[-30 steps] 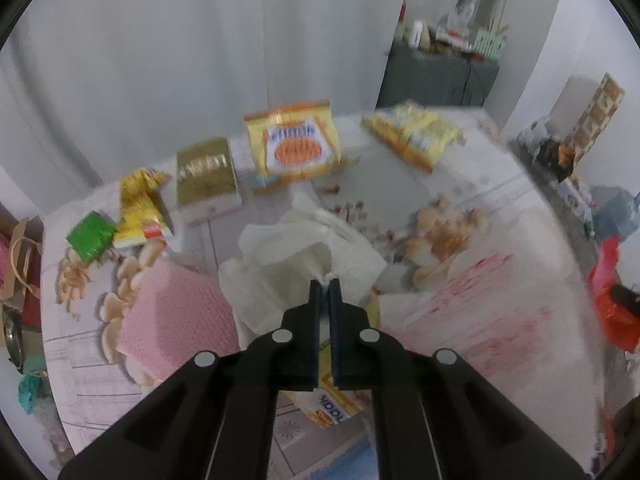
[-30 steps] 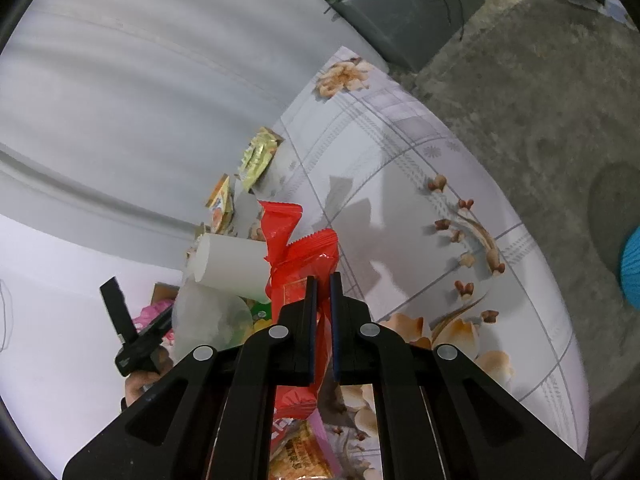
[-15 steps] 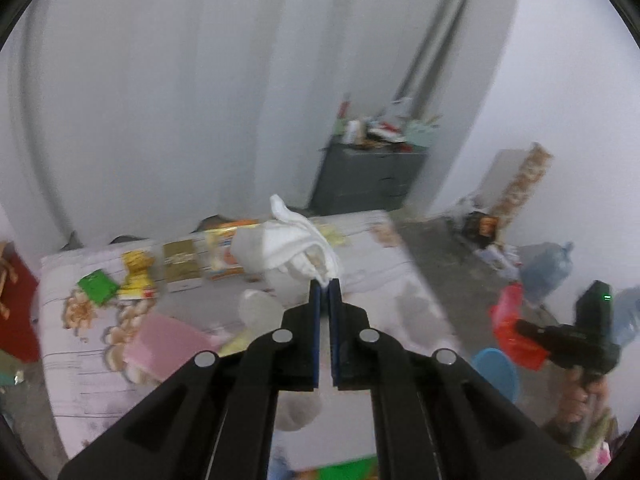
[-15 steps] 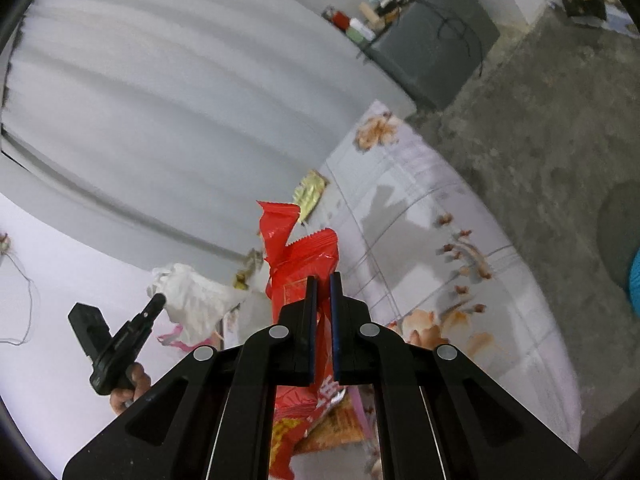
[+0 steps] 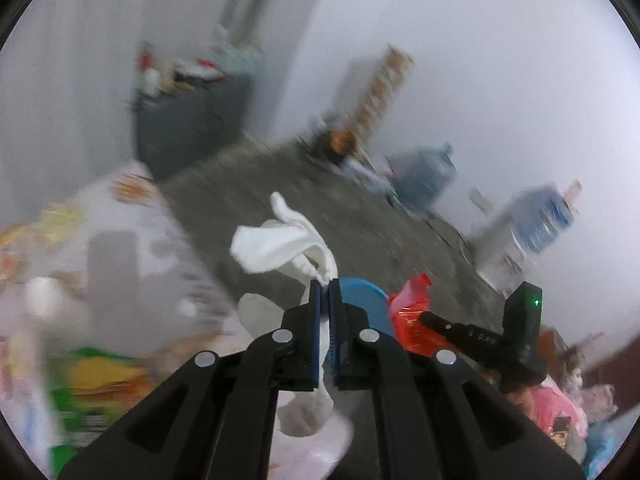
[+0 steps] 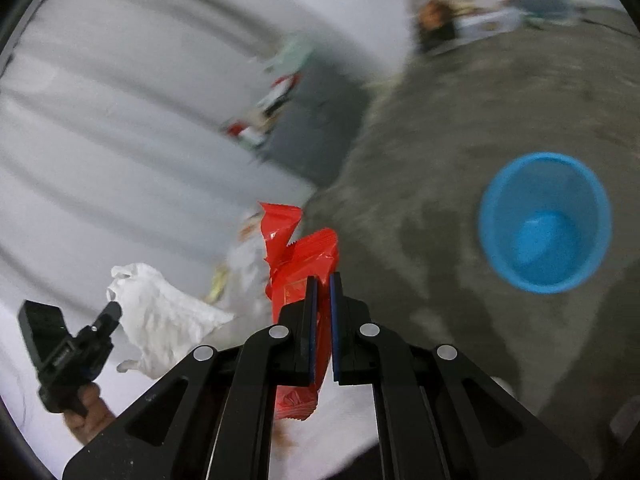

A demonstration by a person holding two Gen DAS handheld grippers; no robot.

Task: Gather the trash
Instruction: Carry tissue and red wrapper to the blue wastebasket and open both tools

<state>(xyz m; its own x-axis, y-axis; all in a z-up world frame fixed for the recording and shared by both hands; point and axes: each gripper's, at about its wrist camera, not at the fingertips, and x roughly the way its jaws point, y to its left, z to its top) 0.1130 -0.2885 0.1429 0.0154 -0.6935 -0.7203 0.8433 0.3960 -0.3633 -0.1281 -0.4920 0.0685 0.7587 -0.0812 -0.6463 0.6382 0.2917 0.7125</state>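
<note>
Hand-held grippers (image 5: 325, 292) (image 6: 323, 280) around tissue (image 5: 280, 248), wrapper (image 6: 300, 256)

- A lived-in home room: bare concrete floor (image 6: 460, 128), white curtains (image 6: 120, 120).
- Cluttered dark cabinet (image 5: 188, 120), water jugs (image 5: 428, 174), floral-clothed counter (image 5: 132, 216).

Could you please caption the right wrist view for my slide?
Right gripper clamps a red wrapper above the floor, with the blue bin open to its right.
</note>
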